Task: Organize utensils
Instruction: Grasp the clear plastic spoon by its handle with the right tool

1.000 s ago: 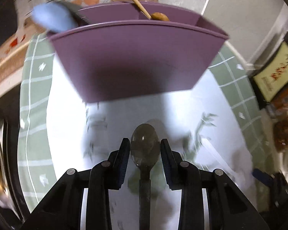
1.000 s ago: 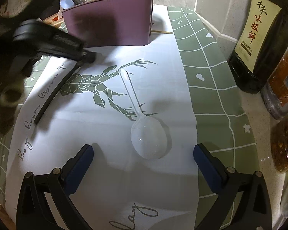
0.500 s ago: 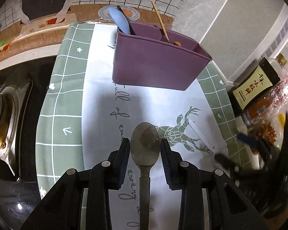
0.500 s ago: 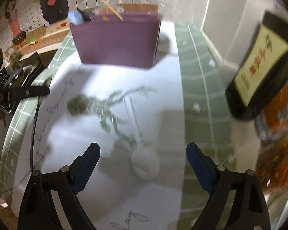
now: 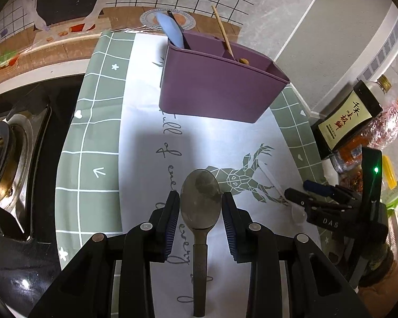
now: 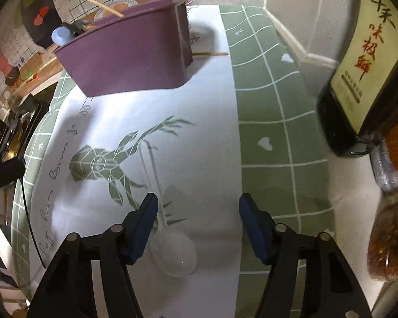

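My left gripper (image 5: 200, 206) is shut on a dark metal spoon (image 5: 200, 201), bowl forward, held above the mat. The purple utensil holder (image 5: 217, 90) stands farther ahead, with a blue utensil (image 5: 171, 33) and a wooden stick (image 5: 223, 30) in it; it also shows in the right wrist view (image 6: 127, 58). My right gripper (image 6: 197, 222) is open, low over the mat, its jaws on either side of the bowl of a clear plastic spoon (image 6: 173, 251) lying there. The right gripper also shows in the left wrist view (image 5: 299, 196).
A gas stove (image 5: 10, 159) lies to the left of the green-and-white mat (image 5: 92, 137). A dark sauce bottle (image 6: 363, 74) and packets of dried chilli (image 6: 392, 222) stand at the right by the wall. A loose chopstick (image 6: 209, 53) lies behind the holder.
My left gripper has pulled back and up from the holder with the metal spoon. My right gripper has moved forward and down over the clear spoon and its jaws have narrowed.
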`<action>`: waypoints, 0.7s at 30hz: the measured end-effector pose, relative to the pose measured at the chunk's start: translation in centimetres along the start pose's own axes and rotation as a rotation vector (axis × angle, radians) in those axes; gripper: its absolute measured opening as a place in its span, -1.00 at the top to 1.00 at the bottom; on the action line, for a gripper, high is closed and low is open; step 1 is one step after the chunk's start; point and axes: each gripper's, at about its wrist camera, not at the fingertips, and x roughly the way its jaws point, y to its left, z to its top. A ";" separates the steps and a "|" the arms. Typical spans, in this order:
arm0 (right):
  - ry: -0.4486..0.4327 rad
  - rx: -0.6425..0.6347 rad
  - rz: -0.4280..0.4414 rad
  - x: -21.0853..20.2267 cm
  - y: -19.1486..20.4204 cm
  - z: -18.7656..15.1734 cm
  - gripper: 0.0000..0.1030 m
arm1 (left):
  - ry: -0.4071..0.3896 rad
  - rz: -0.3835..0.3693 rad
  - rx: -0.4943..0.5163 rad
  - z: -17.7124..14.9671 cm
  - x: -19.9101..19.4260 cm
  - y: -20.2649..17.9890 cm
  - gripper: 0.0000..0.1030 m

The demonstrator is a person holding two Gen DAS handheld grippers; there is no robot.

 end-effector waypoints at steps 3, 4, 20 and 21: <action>0.006 -0.027 0.002 -0.3 1.1 -0.7 -0.09 | -0.001 0.002 -0.008 -0.1 -0.2 0.4 0.35; 0.012 -0.035 0.019 -0.5 1.6 -1.0 -0.03 | -0.001 0.003 -0.012 -0.1 -0.3 0.5 0.35; 0.031 0.021 0.035 0.6 3.9 0.7 0.39 | -0.007 0.007 -0.033 -0.9 -1.5 1.1 0.35; 0.029 0.012 0.003 0.9 4.1 0.8 0.39 | -0.005 0.005 -0.035 -0.9 -1.5 1.1 0.35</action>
